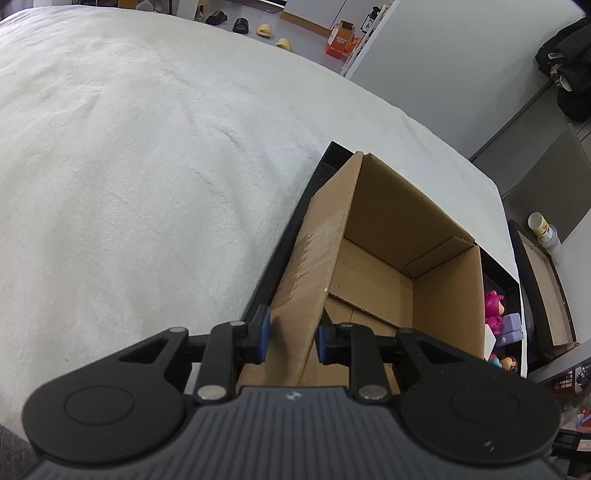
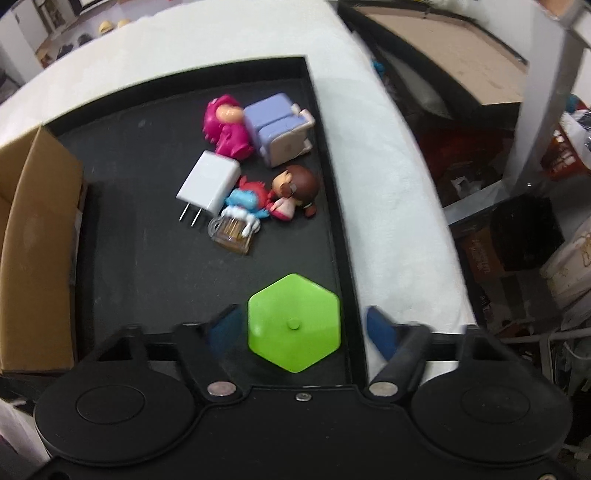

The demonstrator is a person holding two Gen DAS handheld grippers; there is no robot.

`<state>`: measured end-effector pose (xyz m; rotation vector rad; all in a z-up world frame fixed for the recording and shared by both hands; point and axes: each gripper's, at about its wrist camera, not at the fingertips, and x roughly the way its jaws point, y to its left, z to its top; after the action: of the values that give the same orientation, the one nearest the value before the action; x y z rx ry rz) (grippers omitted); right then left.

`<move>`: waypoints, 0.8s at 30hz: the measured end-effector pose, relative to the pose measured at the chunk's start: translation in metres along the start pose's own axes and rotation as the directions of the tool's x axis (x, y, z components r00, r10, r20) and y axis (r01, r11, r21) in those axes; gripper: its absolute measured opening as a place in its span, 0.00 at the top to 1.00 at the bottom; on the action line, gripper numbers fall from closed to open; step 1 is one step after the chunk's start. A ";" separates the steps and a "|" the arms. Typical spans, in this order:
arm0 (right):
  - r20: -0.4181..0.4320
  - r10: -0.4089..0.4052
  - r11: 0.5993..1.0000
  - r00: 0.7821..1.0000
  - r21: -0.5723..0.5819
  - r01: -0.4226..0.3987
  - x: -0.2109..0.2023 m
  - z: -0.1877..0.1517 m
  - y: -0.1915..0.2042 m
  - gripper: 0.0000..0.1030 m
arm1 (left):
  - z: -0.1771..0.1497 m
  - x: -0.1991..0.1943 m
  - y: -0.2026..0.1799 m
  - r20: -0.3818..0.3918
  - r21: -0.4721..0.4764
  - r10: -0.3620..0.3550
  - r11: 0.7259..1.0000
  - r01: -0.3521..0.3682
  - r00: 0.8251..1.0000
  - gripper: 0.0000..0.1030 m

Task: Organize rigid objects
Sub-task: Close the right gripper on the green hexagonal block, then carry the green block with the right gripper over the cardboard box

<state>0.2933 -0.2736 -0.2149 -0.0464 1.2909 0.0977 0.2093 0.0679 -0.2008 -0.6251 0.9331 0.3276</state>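
Note:
An open cardboard box [image 1: 388, 240] stands in a black tray [image 1: 291, 225] on a white bed. My left gripper [image 1: 291, 336] has its blue pads on either side of the box's near wall [image 1: 306, 291], with small gaps showing. In the right wrist view the tray [image 2: 155, 258] holds a white charger [image 2: 208, 182], a pink figure [image 2: 227, 125], a lilac toy [image 2: 279, 129], a brown-haired doll [image 2: 291, 192], a blue and red figure [image 2: 243, 201] and a clear mug [image 2: 231, 230]. My right gripper [image 2: 299, 328] is open around a green hexagonal piece [image 2: 293, 321], not touching it.
The box also shows at the left of the right wrist view [image 2: 37, 251]. White bedding [image 1: 147, 166] spreads left and far. Slippers [image 1: 242, 25] and an orange box [image 1: 341, 40] lie on the floor beyond. Clutter and boxes [image 2: 517, 229] stand right of the bed.

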 end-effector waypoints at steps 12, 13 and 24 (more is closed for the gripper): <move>0.093 0.047 0.998 0.995 -0.038 -0.044 -0.042 0.005 0.012 0.50 | -0.001 -0.002 -0.003 0.008 0.010 0.009 1.000 -0.009 1.000 0.77; 0.100 0.054 0.998 0.993 -0.040 -0.050 -0.047 0.006 0.014 0.50 | -0.001 -0.002 -0.002 0.008 0.011 0.009 1.000 -0.009 1.000 0.77; 0.175 0.099 0.991 0.980 -0.112 -0.080 -0.089 0.024 0.046 0.50 | -0.002 -0.002 -0.004 0.007 0.014 0.015 1.000 -0.015 1.000 0.78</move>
<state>0.2872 -0.2300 -0.1221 -0.0676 1.1058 0.2415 0.2091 0.0638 -0.1987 -0.6040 0.9330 0.3360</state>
